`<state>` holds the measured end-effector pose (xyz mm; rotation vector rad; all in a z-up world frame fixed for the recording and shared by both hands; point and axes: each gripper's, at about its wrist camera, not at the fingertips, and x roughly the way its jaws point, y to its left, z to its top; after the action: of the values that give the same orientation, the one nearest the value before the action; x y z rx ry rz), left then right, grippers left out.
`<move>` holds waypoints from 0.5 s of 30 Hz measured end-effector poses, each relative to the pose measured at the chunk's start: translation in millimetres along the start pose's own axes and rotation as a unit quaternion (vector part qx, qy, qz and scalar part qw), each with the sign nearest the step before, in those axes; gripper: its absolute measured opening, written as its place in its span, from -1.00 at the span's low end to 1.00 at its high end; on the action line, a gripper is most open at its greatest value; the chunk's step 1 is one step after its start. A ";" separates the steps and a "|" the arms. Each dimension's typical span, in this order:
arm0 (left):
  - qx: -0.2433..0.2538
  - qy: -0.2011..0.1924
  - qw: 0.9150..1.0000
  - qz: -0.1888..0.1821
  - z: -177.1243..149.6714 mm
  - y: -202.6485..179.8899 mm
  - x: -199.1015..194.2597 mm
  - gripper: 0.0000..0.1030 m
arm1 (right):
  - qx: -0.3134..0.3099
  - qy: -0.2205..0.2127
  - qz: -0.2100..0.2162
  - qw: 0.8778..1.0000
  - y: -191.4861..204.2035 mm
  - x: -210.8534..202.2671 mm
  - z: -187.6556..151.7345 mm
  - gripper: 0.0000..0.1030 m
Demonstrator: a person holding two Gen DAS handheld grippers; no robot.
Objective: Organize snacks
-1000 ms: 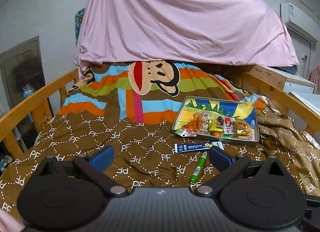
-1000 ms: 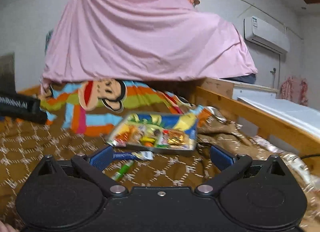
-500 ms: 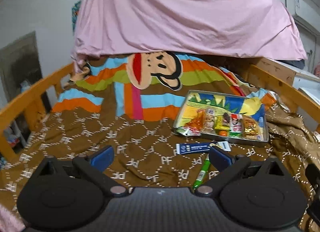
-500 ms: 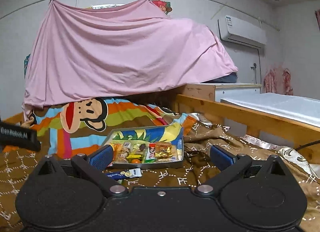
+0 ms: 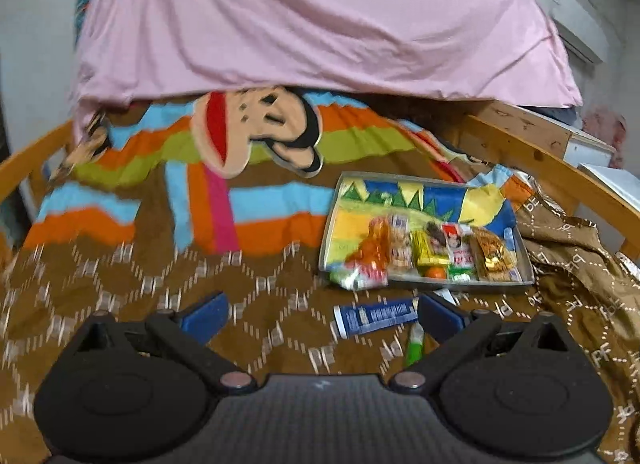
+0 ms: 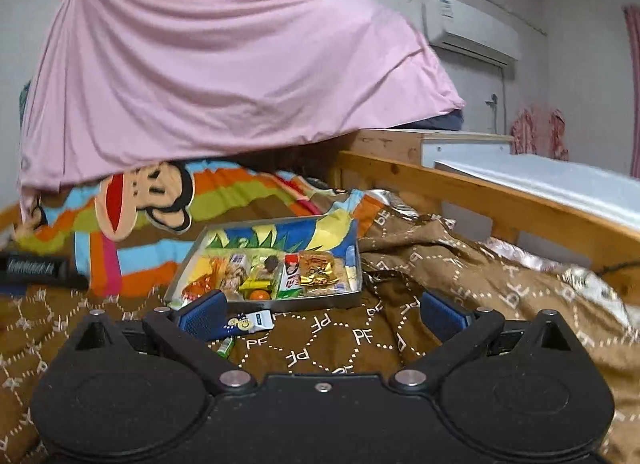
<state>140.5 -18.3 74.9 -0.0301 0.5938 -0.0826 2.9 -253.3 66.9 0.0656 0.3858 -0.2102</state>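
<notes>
Left wrist view: both grippers, left gripper [image 5: 322, 310] and right gripper [image 6: 322, 310], gape empty; one shallow grey metal snack tray [image 5: 430, 284] on the brown quilt [image 5: 160, 284], one blue tube [image 5: 376, 315] and one green pen [image 5: 414, 346] by its near edge.

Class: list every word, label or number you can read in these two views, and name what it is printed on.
"PF": repeated across the brown quilt.
Blue packet: white print, too blurred.
Snack wrappers in the tray: too small.
Black bar at left: white lettering, blurred.

One tray [image 5: 432, 283], one blue tube [image 5: 374, 316], one green pen [image 5: 413, 346]
</notes>
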 end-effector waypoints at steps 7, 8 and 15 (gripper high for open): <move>-0.023 0.008 0.999 -0.043 -4.6 21.0 59.8 0.99 | -0.093 0.019 0.042 0.995 42.4 41.0 20.7 0.99; -0.024 0.017 0.999 -0.043 -5.7 24.0 67.8 0.99 | -0.107 0.020 0.052 0.993 47.6 51.0 19.7 0.99; -0.096 0.097 0.990 -0.038 -20.6 47.2 112.0 0.99 | -0.138 0.018 0.078 0.987 62.2 120.7 -11.5 0.99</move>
<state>224.7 18.9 -7.1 -0.2335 0.7931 -0.1032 121.4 -214.4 11.9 -0.1740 0.4410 -0.0003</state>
